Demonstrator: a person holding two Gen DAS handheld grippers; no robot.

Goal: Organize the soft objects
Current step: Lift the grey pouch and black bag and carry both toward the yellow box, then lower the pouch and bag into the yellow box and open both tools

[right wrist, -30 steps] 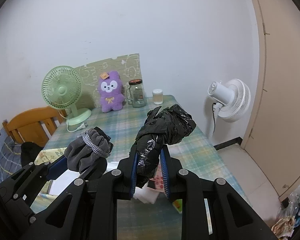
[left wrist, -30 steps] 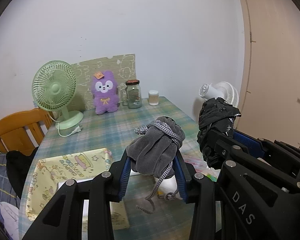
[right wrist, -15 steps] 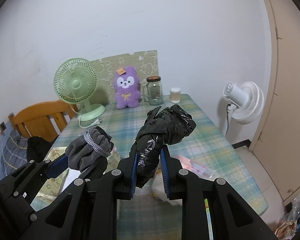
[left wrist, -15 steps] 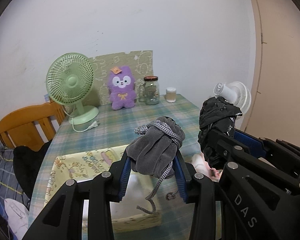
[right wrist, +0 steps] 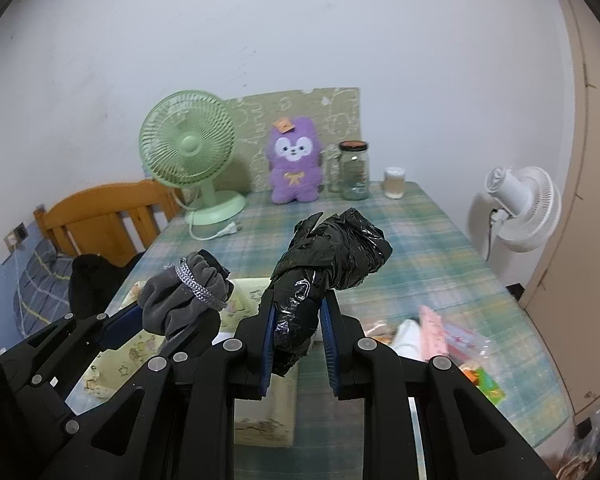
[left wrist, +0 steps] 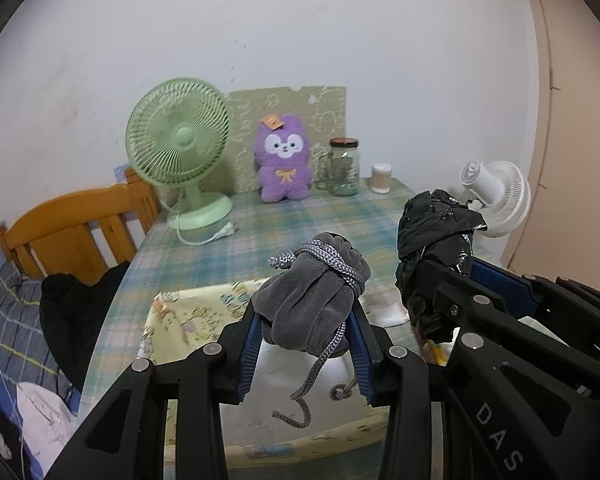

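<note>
The table (right wrist: 440, 240) carries a green and blue checked cloth and stands against a plain white wall. At its far edge sits a purple plush toy (left wrist: 284, 160), and this toy is the landmark here. Left of the toy stands a green desk fan (left wrist: 180, 148); behind the toy leans a patterned board (left wrist: 324, 108). Right of the toy are a glass jar (left wrist: 343, 168) and a small cup (left wrist: 381, 178). Further right, off the table, a white fan (right wrist: 520, 208) stands near a beige door. A wooden chair (left wrist: 72, 224) is far left of the toy.

The left gripper (left wrist: 306, 350) has its blue pads pressed on a grey drawstring pouch (left wrist: 312, 300) — the cord hangs down between them. The right gripper (right wrist: 298, 350) is clamped on a crumpled black plastic bag (right wrist: 328, 260). Both soft things are held in the air, in front of the toy, above a yellow printed box (left wrist: 188, 320) on the near part of the table.
</note>
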